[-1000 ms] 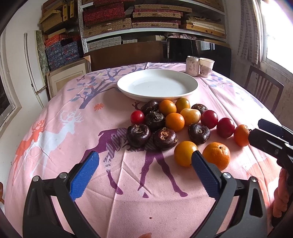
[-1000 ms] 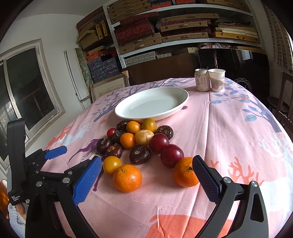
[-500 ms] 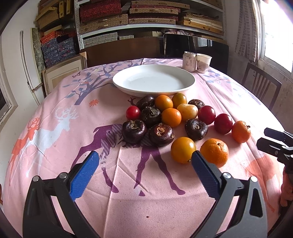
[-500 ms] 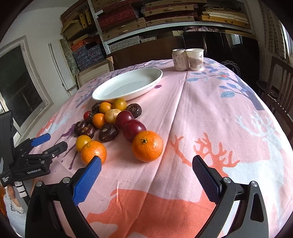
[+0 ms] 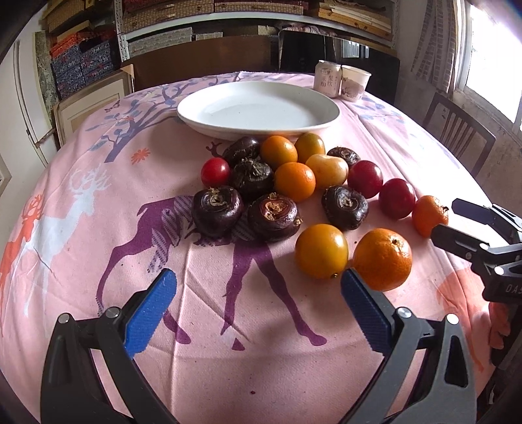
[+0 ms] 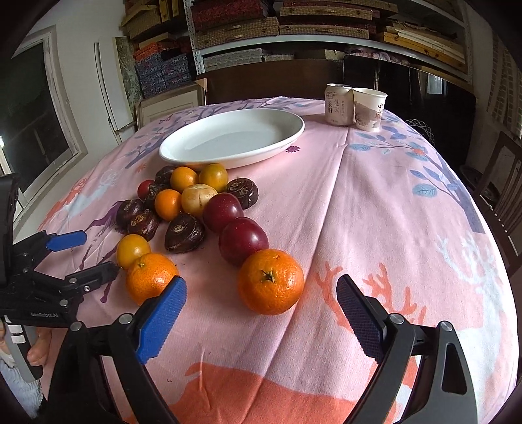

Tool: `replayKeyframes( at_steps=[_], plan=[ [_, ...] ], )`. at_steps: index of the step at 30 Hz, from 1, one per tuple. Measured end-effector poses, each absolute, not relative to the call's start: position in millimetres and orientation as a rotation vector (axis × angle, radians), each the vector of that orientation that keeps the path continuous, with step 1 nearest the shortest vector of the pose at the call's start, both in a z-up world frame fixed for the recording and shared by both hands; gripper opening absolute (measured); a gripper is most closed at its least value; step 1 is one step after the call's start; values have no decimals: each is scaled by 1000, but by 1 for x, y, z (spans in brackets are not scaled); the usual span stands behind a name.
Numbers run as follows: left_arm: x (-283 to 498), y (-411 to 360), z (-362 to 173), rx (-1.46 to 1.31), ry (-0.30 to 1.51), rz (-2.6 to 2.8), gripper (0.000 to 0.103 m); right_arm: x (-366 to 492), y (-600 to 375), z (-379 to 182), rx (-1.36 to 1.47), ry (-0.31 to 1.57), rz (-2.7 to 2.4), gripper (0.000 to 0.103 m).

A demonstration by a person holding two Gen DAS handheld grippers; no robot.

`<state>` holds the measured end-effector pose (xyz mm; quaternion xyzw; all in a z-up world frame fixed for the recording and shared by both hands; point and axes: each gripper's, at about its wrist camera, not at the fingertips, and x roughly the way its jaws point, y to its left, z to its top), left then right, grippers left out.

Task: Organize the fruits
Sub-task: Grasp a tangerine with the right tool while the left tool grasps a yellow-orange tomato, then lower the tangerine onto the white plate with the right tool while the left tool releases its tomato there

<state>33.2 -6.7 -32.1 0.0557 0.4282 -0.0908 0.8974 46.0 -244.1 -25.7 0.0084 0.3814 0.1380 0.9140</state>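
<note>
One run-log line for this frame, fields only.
stage: approach | left gripper: open, holding nothing | right gripper: open, nearest mandarin | plate: no fruit | fruit: all on tablecloth

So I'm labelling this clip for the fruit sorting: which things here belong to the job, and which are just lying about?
Part of the job:
- the fruit pile, including the near mandarin
- white plate, nothing on it
- left gripper and right gripper, both open

Just lying about:
- drink can
- paper cup
- tablecloth
- shelves of boxes

Stacked shelves [image 6: 326, 22] behind; bright window [image 5: 492, 49] right; dark chair [image 5: 456, 133].
</note>
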Motion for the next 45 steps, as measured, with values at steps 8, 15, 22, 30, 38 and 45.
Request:
replayKeyframes(
  at_steps=[8,15,22,30,38,45],
  plan=[
    [40,-33,-29,225,868,-191,87,49,-247,-29,45,802,282,80],
    [44,-35,-30,159,892,-303,59,55,-248,-34,65,841,308,58],
    [45,-42,-31,144,904,-369,38,62,-248,-40,71,885,299,47],
    [54,-33,-34,46,933,-413,38,70,-247,-42,70,901,300,44],
    [43,-23,-16,39,881,-401,37,59,-252,-32,88,840,323,43],
    [94,-9,36,11,801,-340,37,88,-240,18,73,759,345,43]
  ],
)
